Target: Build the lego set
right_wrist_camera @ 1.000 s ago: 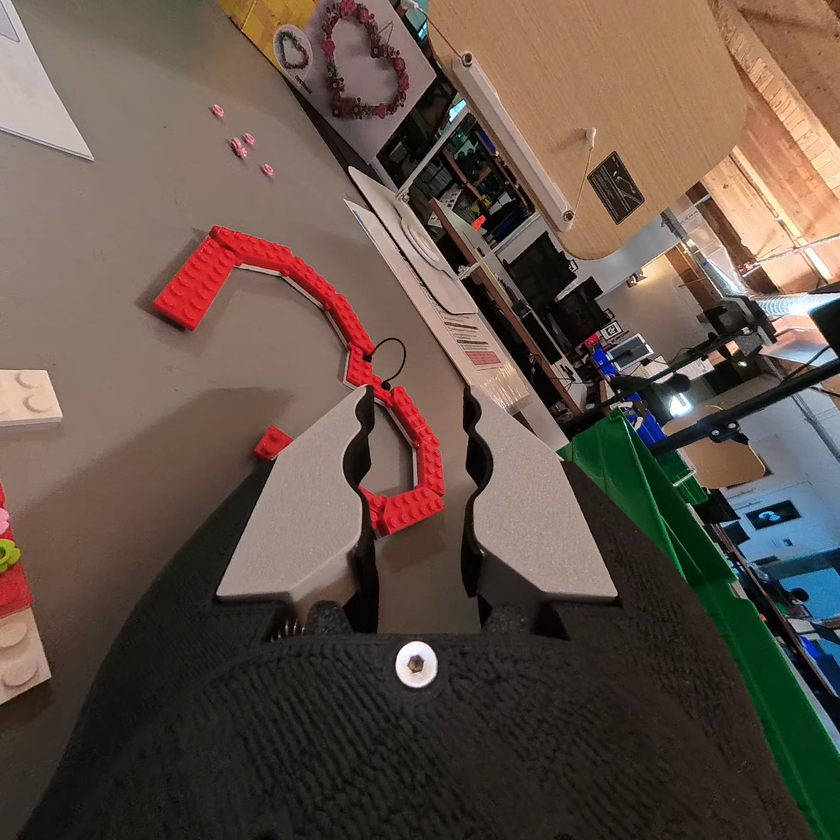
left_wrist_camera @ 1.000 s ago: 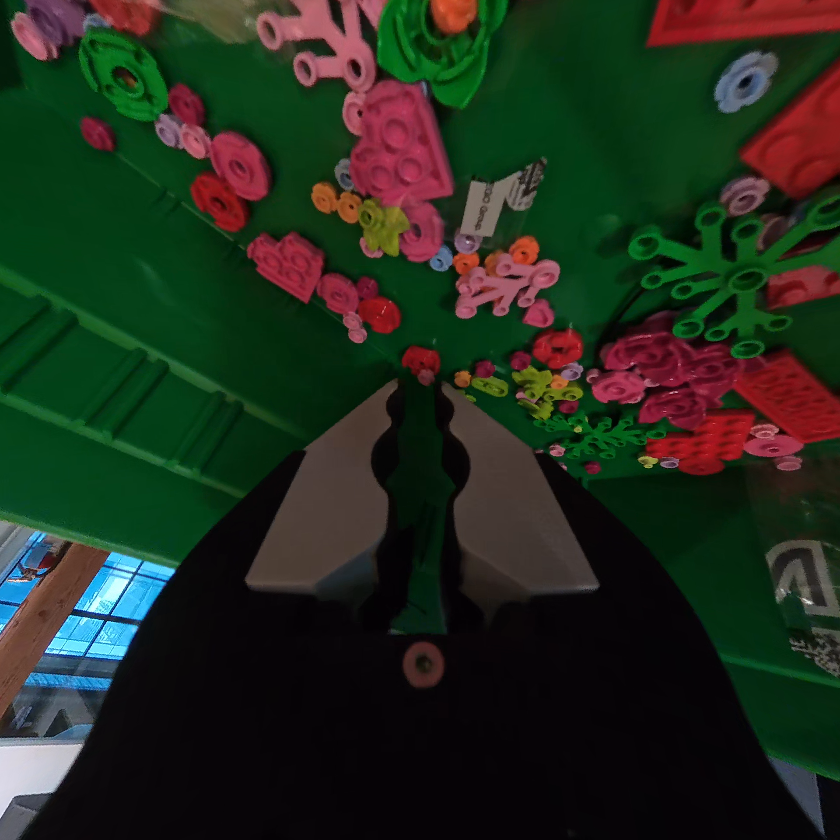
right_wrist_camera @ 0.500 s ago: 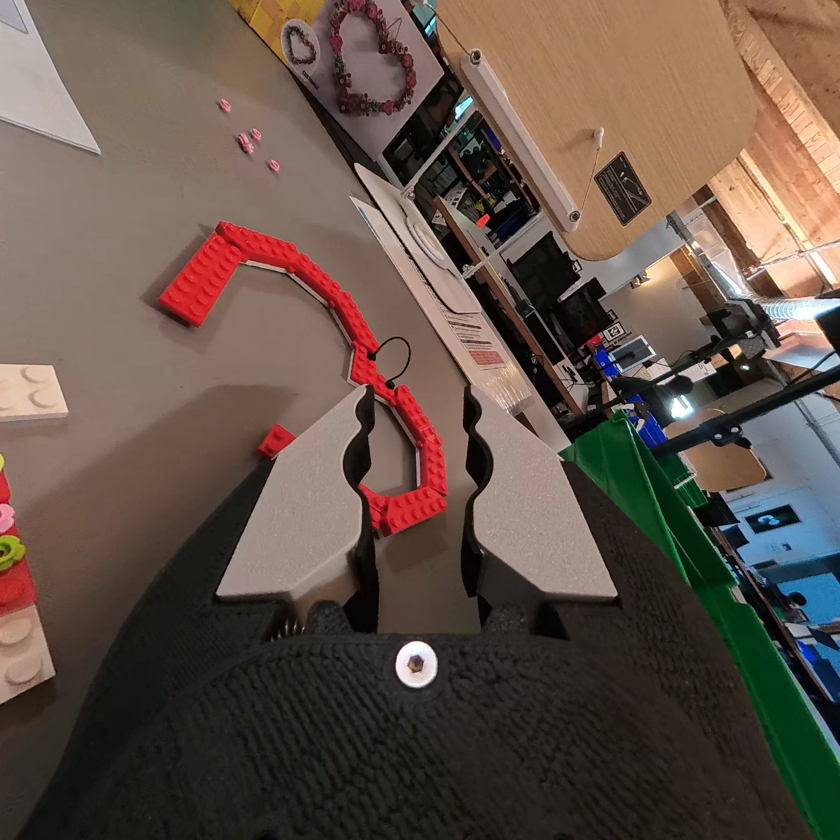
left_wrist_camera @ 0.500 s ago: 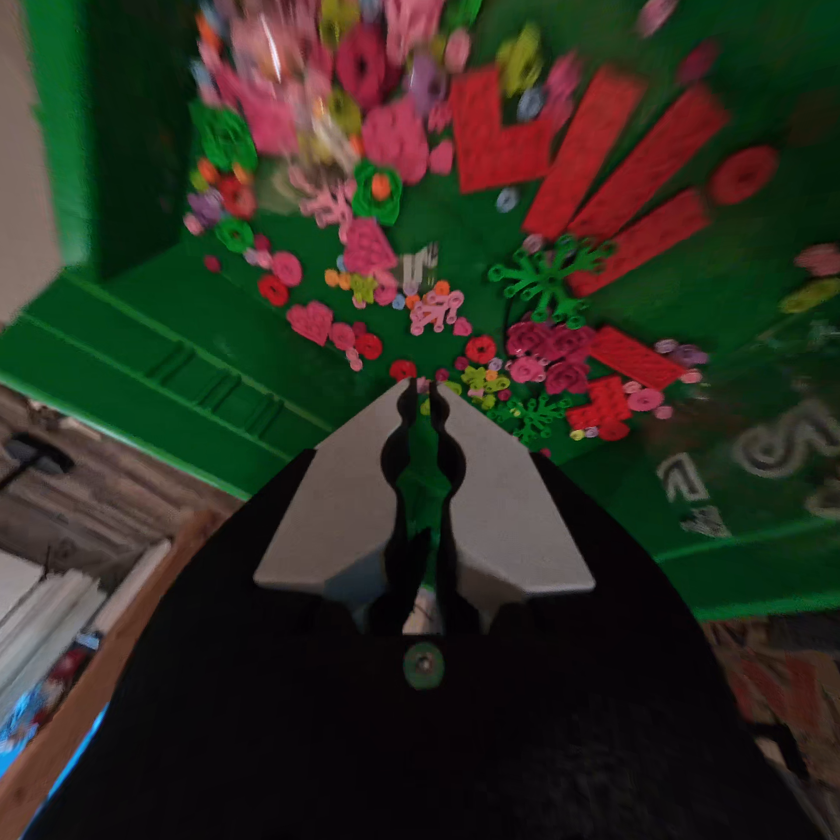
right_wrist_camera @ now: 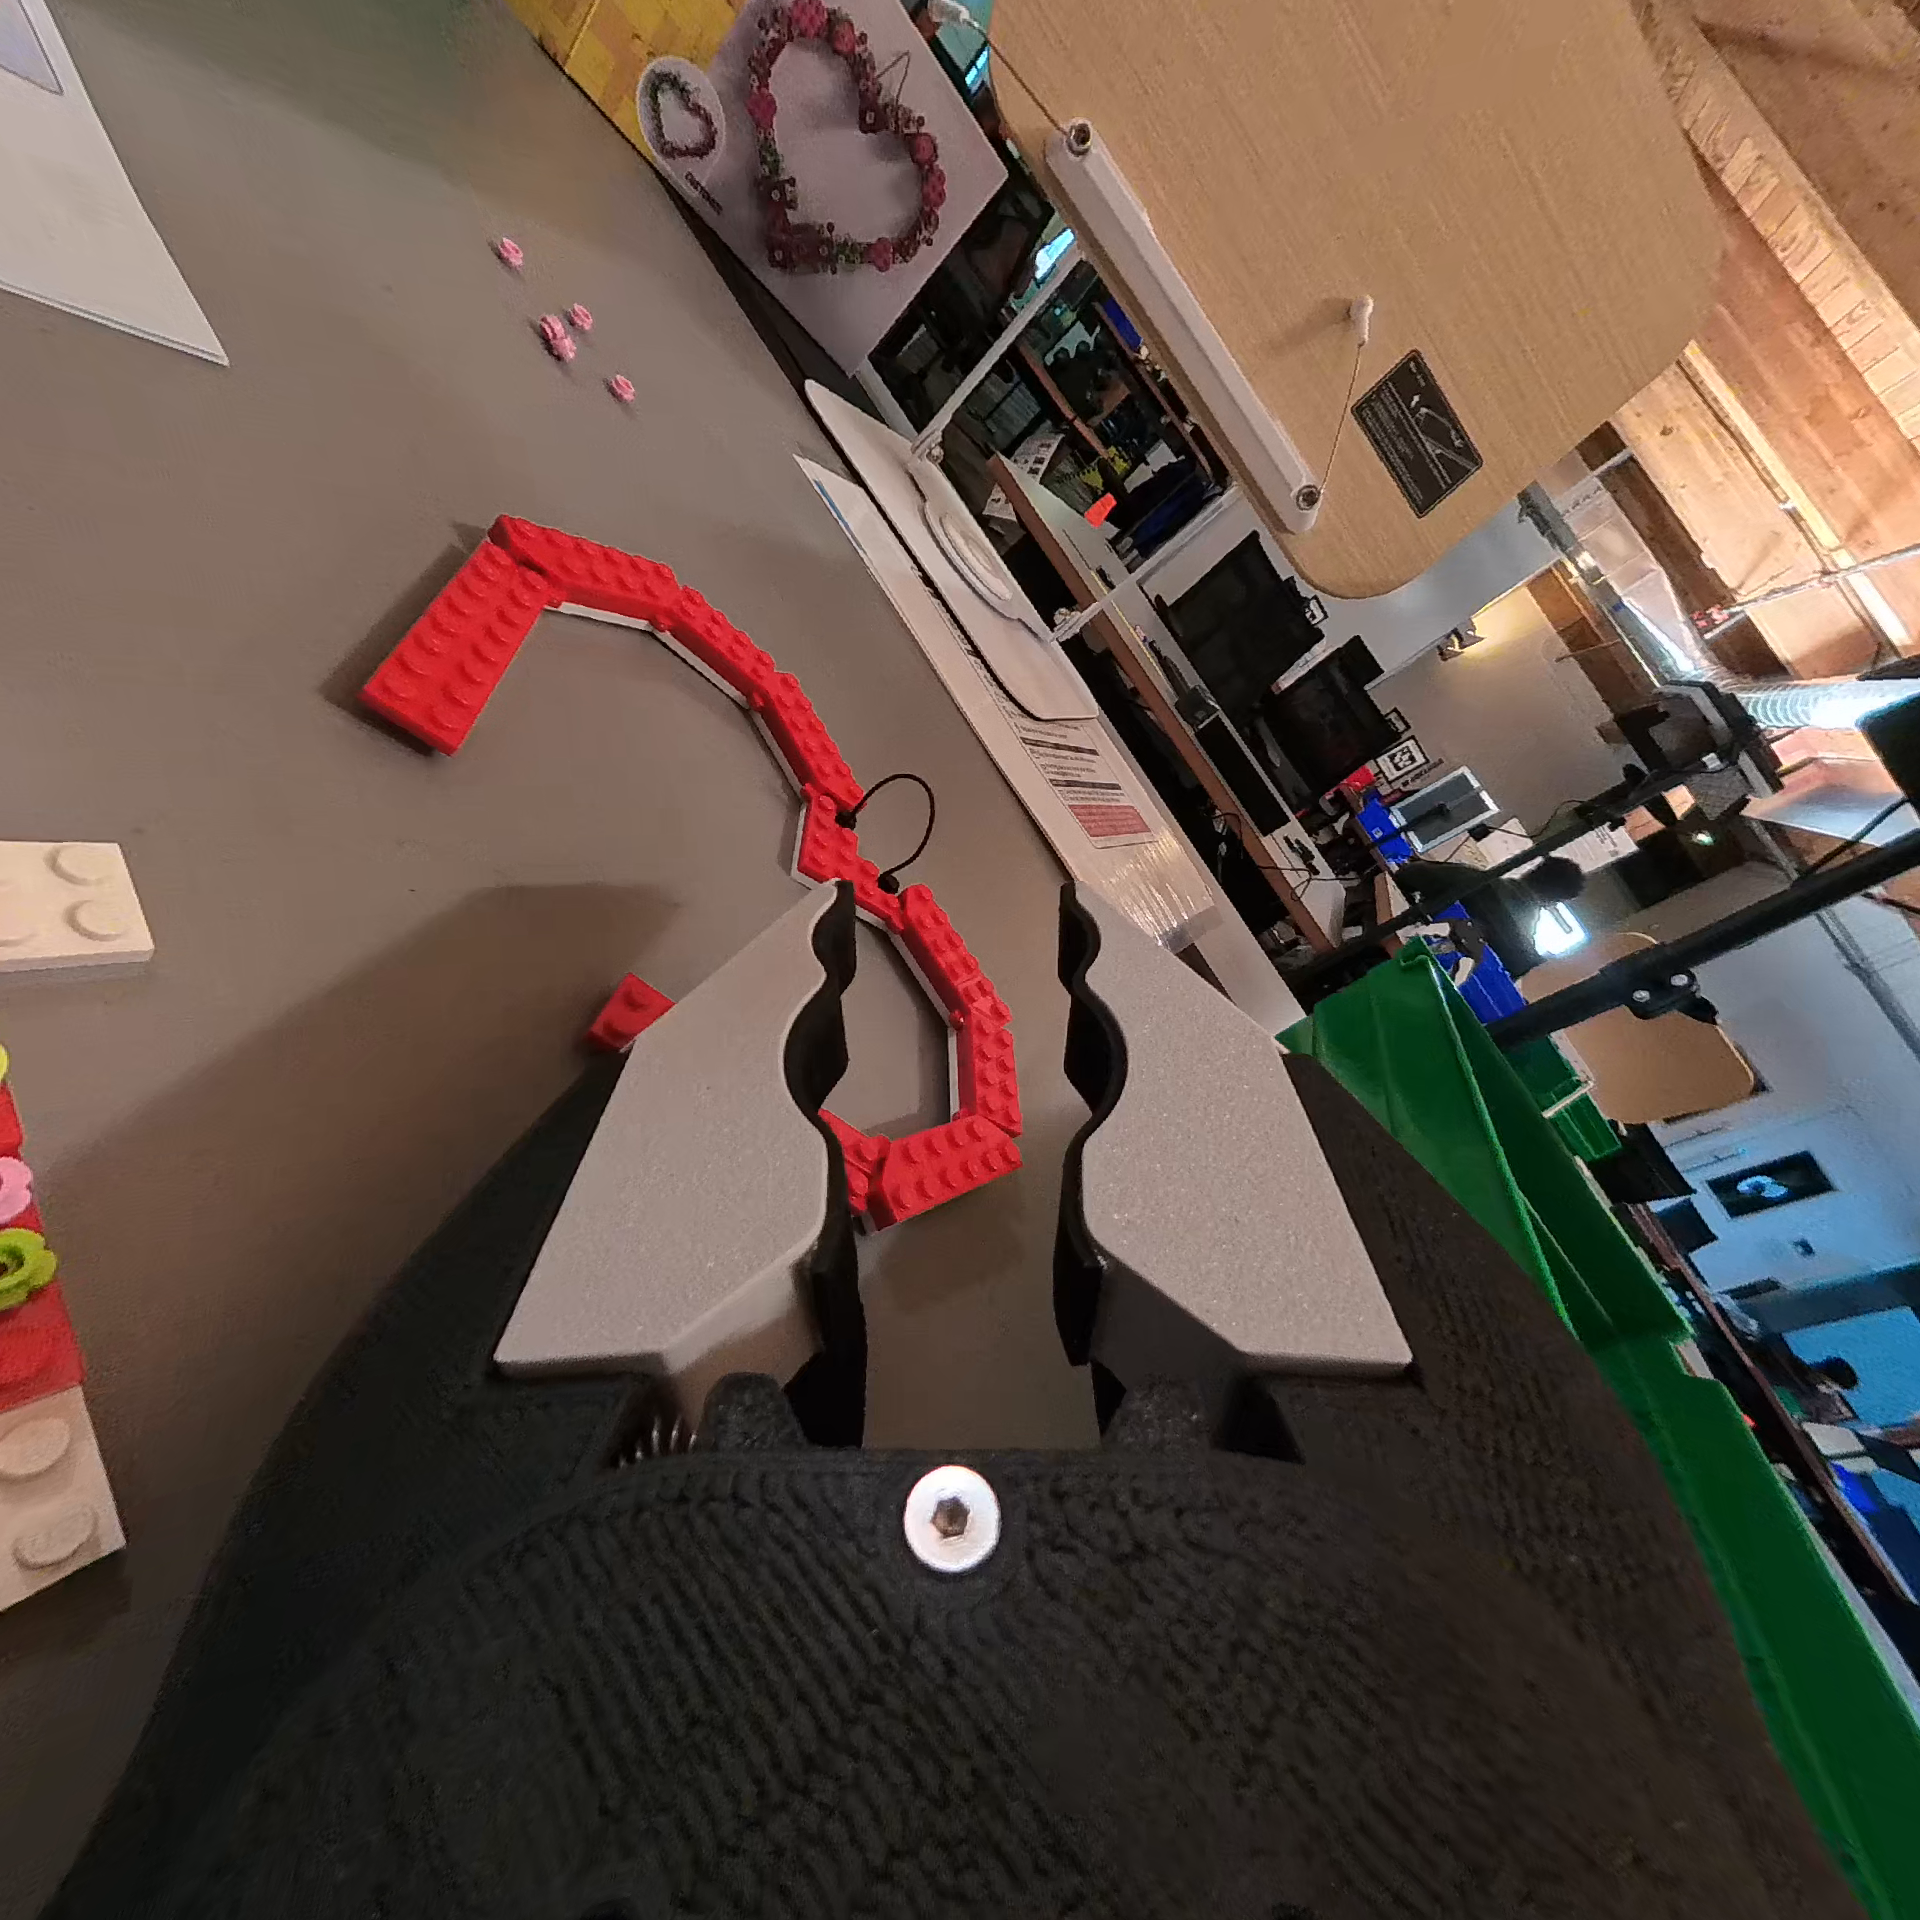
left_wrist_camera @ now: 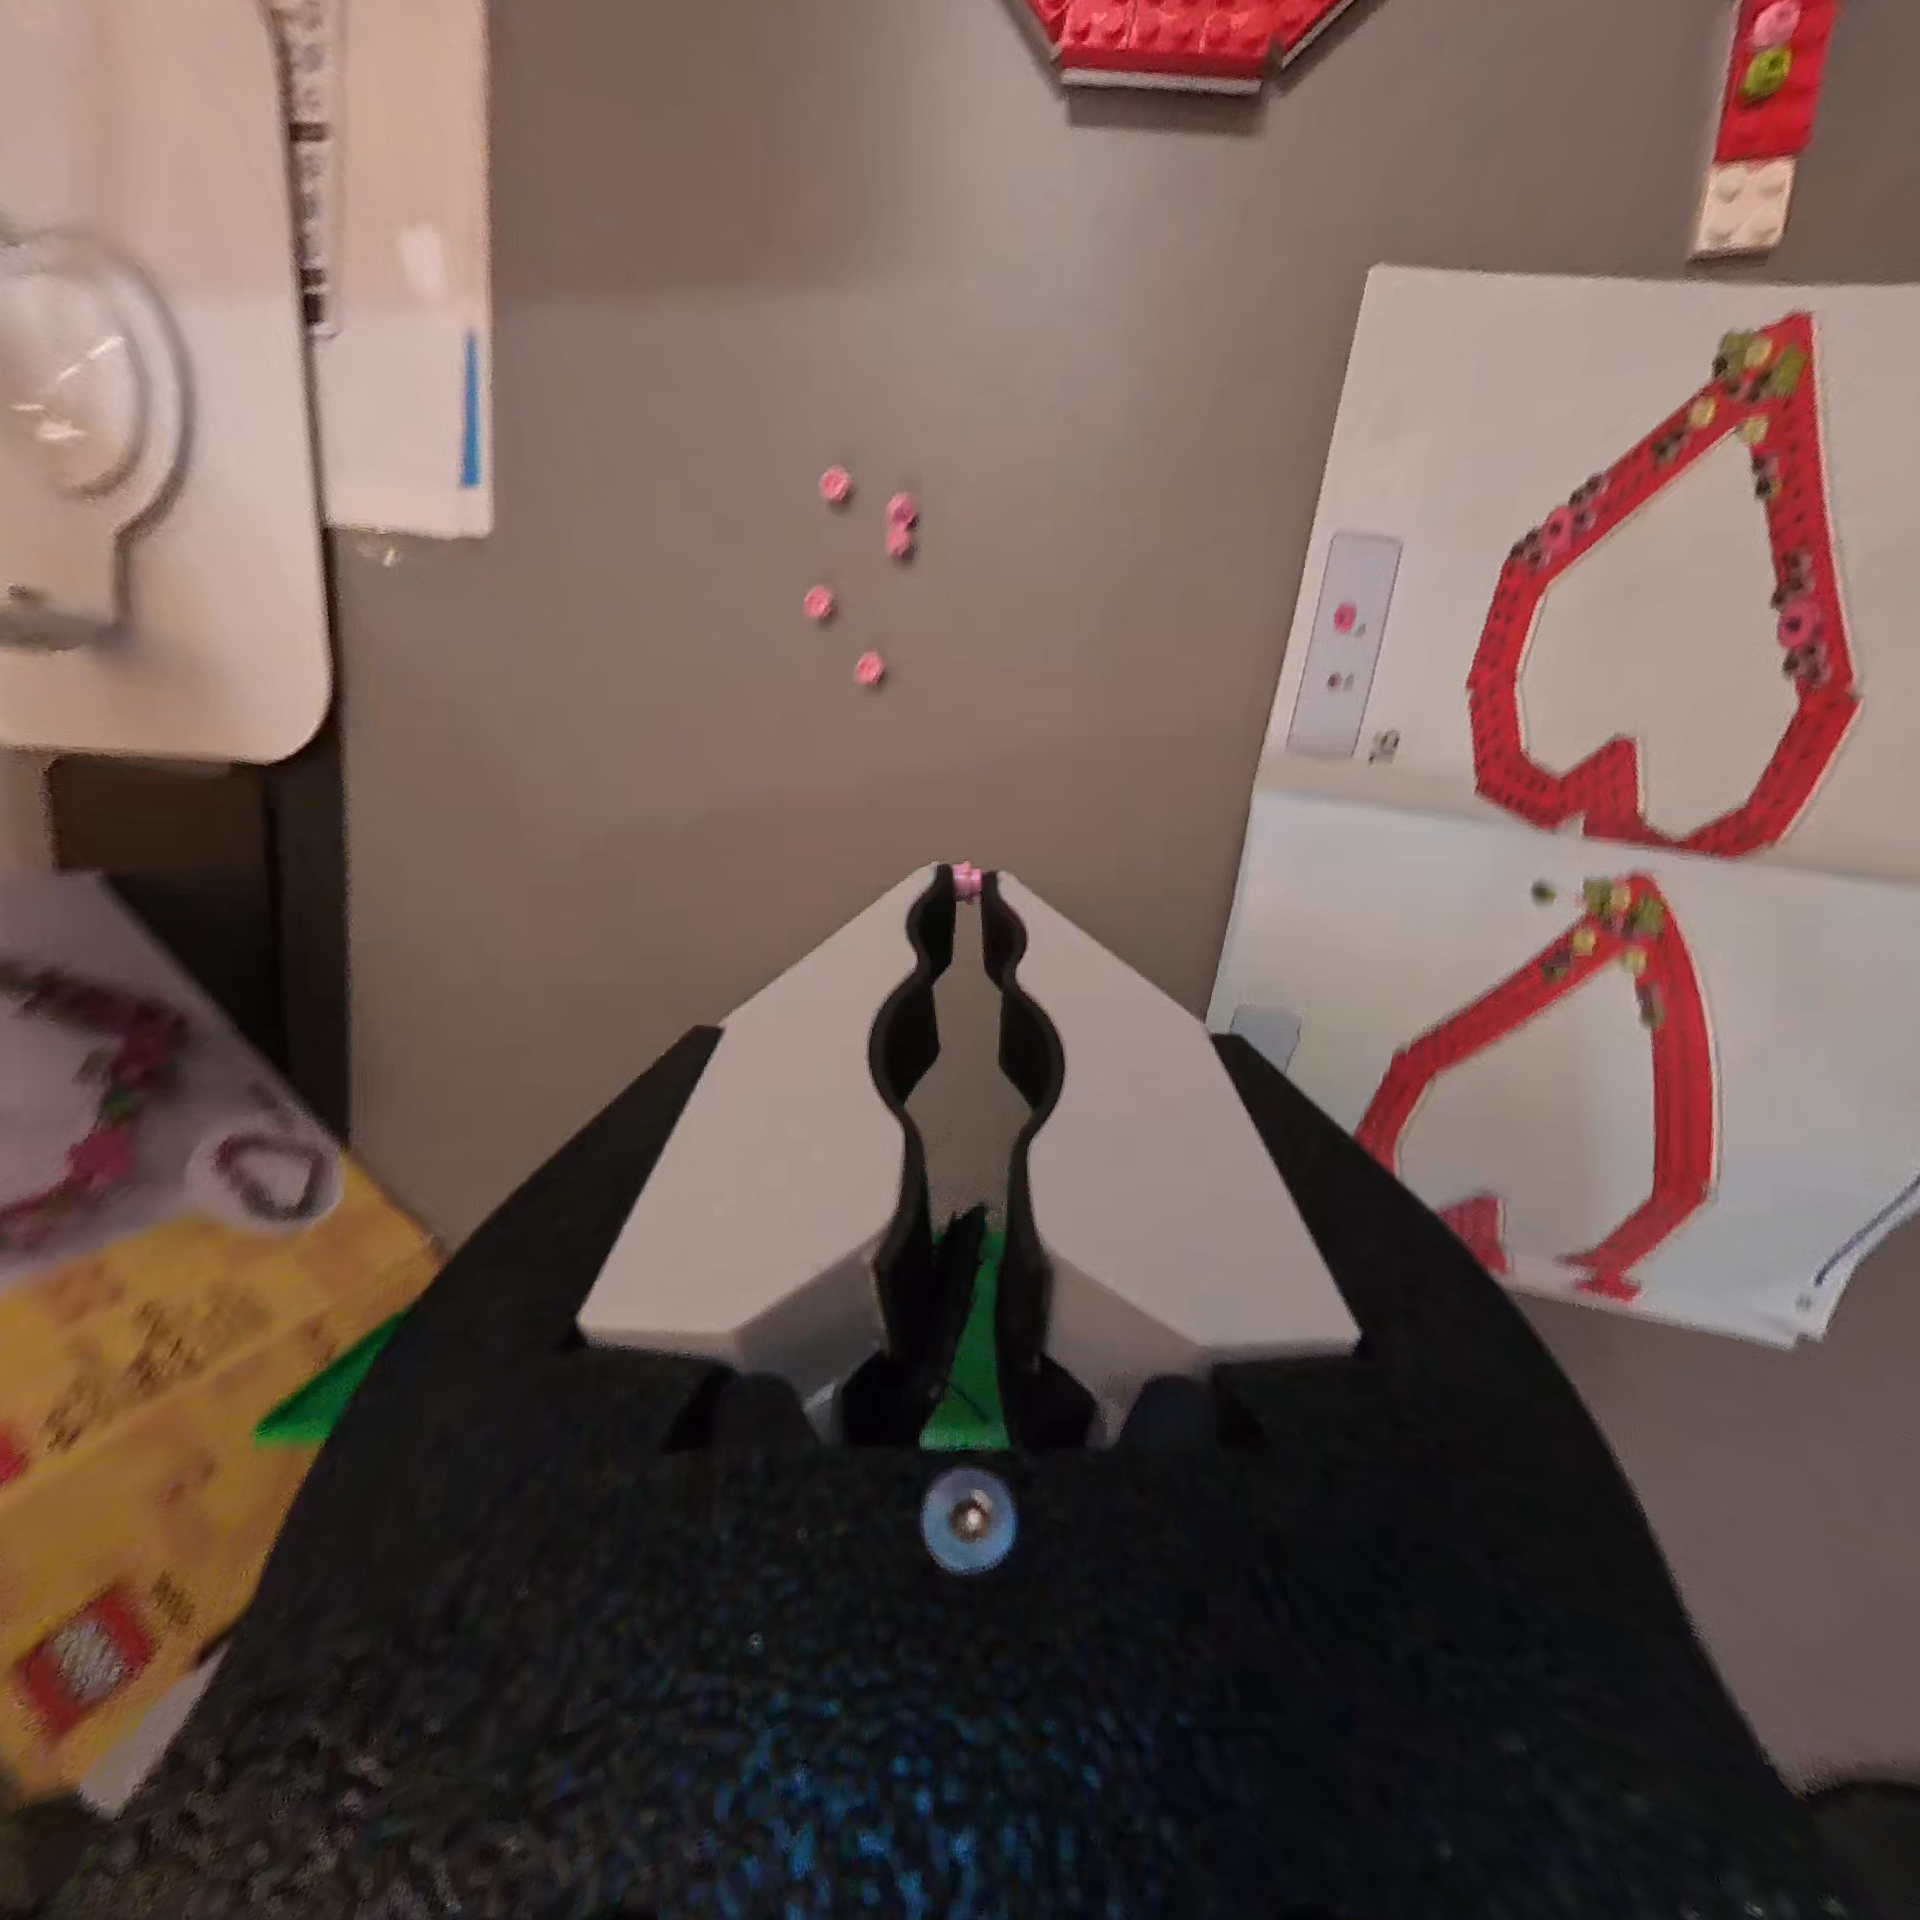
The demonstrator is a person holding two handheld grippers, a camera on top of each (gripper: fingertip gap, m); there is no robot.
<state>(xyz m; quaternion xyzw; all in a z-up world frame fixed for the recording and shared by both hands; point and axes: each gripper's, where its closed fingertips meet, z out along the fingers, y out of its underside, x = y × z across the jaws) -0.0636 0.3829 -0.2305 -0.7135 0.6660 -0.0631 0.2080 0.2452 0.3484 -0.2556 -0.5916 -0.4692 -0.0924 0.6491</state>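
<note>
My left gripper (left_wrist_camera: 967, 883) is shut on a tiny pink flower stud (left_wrist_camera: 967, 879) at its fingertips, held above the grey table (left_wrist_camera: 727, 312). Several loose pink flower studs (left_wrist_camera: 862, 561) lie on the table ahead of it; they also show in the right wrist view (right_wrist_camera: 566, 327). My right gripper (right_wrist_camera: 951, 909) is open and empty, low over the table. A curved red plate frame (right_wrist_camera: 727, 665) with a black loop (right_wrist_camera: 899, 821) lies just past its fingers. A red and white strip with flowers (right_wrist_camera: 21, 1299) sits at the left edge.
An open instruction booklet (left_wrist_camera: 1558, 727) with red heart drawings lies at the right. The yellow set box (left_wrist_camera: 156, 1403) is at the lower left. A white board (left_wrist_camera: 208, 364) is at the upper left. A green bin (right_wrist_camera: 1507, 1195) stands right of my right gripper. A white plate (right_wrist_camera: 62, 904) lies left.
My left gripper has left the green bin of parts and swung over to the grey table, now with a pink flower stud pinched in its tips. My right gripper has barely moved.
</note>
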